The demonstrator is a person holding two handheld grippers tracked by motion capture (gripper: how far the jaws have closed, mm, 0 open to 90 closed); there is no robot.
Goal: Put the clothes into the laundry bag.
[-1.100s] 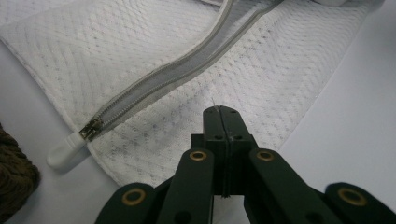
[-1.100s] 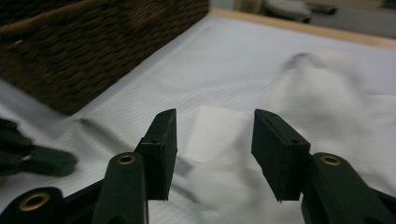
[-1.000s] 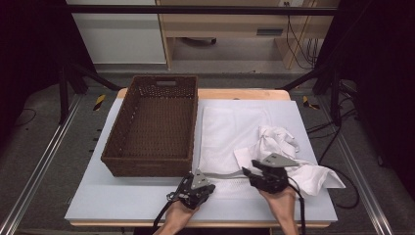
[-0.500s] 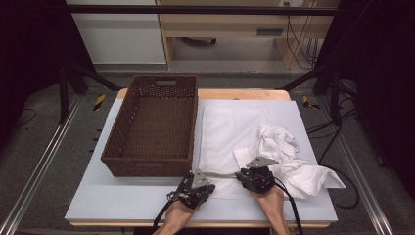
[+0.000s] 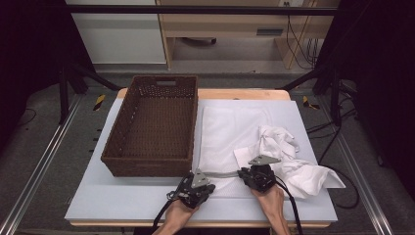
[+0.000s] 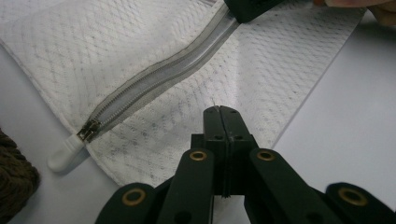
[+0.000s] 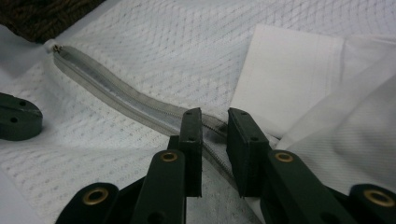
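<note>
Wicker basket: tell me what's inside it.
The wicker basket looks empty in the high view: only its woven floor shows, with nothing in it. Its near wall hides a thin strip of the floor right behind it, so that strip can't be checked.

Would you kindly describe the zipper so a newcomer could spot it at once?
Start at the brown wicker basket; right of it lies a flat white mesh laundry bag. Along the bag's near edge runs the zipper, a grey toothed band, unlike the crumpled plain white cloth beside it.
</note>
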